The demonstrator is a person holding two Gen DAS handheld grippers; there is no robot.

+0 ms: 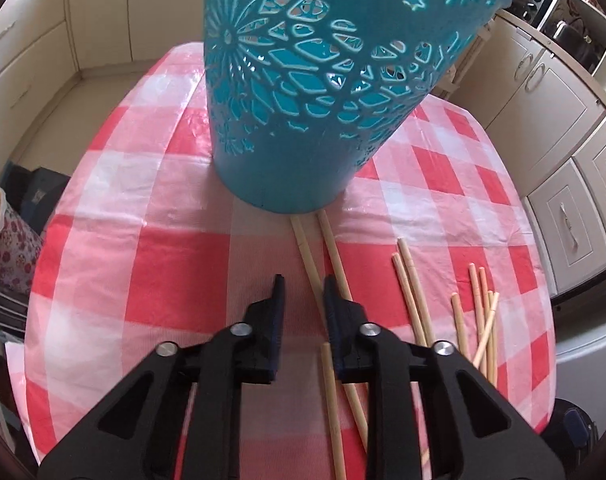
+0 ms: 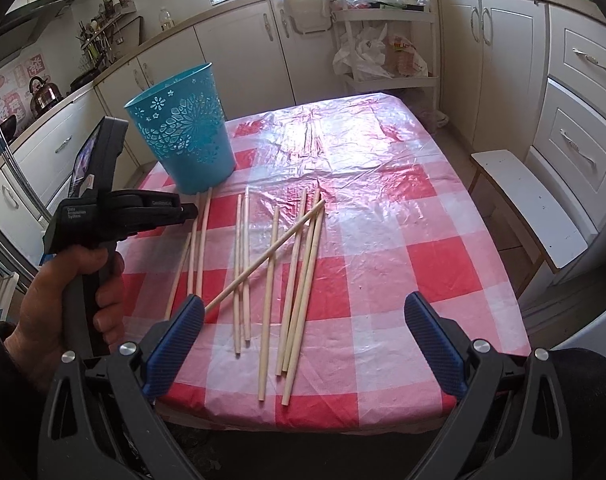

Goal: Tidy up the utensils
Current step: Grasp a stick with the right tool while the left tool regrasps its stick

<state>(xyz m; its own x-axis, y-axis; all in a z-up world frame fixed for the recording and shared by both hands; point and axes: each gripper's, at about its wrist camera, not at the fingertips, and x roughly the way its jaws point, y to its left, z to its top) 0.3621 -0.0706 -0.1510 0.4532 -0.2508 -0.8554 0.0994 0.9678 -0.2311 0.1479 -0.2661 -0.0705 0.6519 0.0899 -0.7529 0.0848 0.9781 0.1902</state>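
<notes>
A teal cut-out basket (image 1: 303,100) (image 2: 187,132) stands upright on the red-and-white checked tablecloth (image 2: 423,264). Several wooden chopsticks (image 2: 271,280) lie loose in front of it. My left gripper (image 1: 304,290) hovers just short of the basket's base, its jaws a narrow gap apart. Two chopsticks (image 1: 335,252) run under its right finger, and nothing is pinched. In the right wrist view the left gripper (image 2: 191,210) is held by a hand (image 2: 63,300) above the leftmost sticks. My right gripper (image 2: 305,300) stands wide open near the front table edge, over the chopsticks' near ends.
More chopsticks (image 1: 479,312) lie to the right of the left gripper. A white stool (image 2: 535,208) stands right of the table. A cart with plastic bags (image 2: 383,56) is behind it. Kitchen cabinets (image 2: 575,128) ring the room. A kettle (image 2: 43,92) sits on the left counter.
</notes>
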